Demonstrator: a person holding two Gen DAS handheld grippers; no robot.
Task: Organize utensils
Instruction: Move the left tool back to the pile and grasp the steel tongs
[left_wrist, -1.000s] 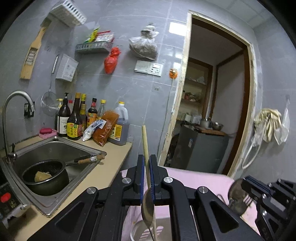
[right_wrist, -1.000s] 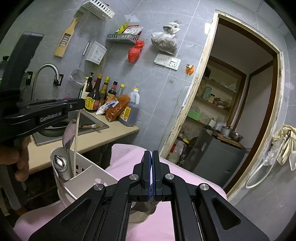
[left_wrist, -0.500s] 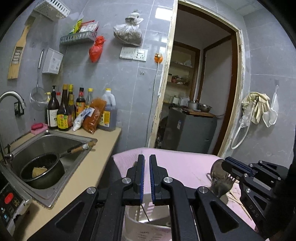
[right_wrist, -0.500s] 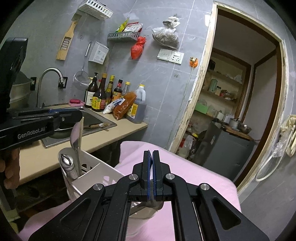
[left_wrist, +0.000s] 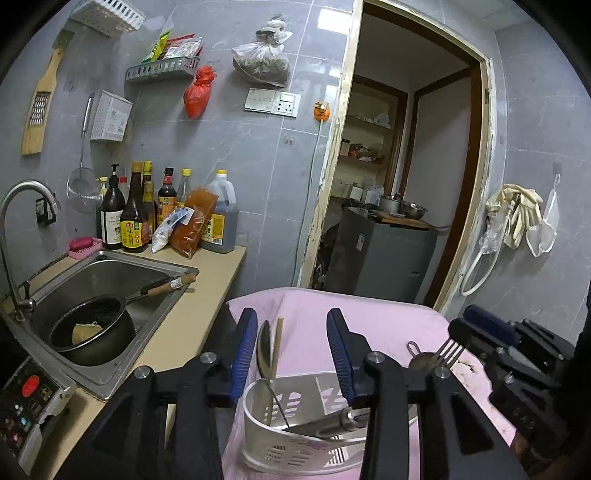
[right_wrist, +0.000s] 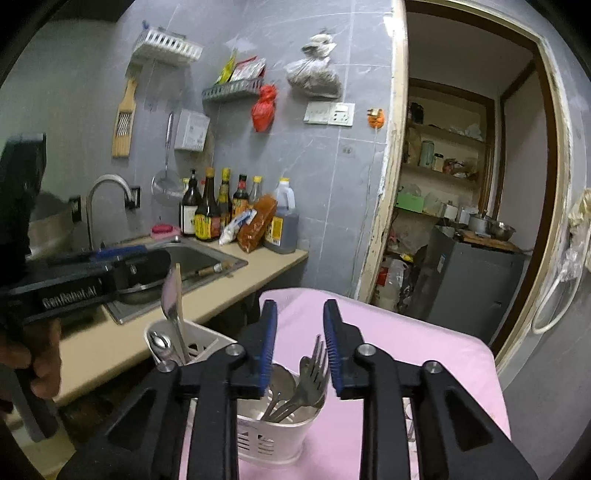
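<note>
My left gripper (left_wrist: 291, 343) hangs over the white utensil caddy (left_wrist: 258, 439) on the pink cloth, its jaws opening. A metal spoon (left_wrist: 264, 347) and a wooden chopstick (left_wrist: 279, 341) stand in the caddy between the fingers, free of the pads. A steel-handled utensil (left_wrist: 332, 424) lies slanted in the caddy. My right gripper (right_wrist: 300, 343) is opening too, above several forks (right_wrist: 314, 373) that stand loose in the caddy's round end (right_wrist: 273, 439). The spoon (right_wrist: 168, 295) also shows in the right wrist view, under the left gripper (right_wrist: 74, 284).
A beige counter (left_wrist: 199, 317) with a steel sink (left_wrist: 110, 269) and a black pan (left_wrist: 92, 328) lies to the left. Sauce bottles (left_wrist: 136, 210) line the tiled wall. A doorway (left_wrist: 406, 184) opens behind the pink-covered table (left_wrist: 369, 317). A hand (right_wrist: 40, 362) holds the left gripper.
Both grippers went from shut to open. The spoon and chopstick left the left gripper and now stand in the caddy. The forks now stand free under the right gripper.
</note>
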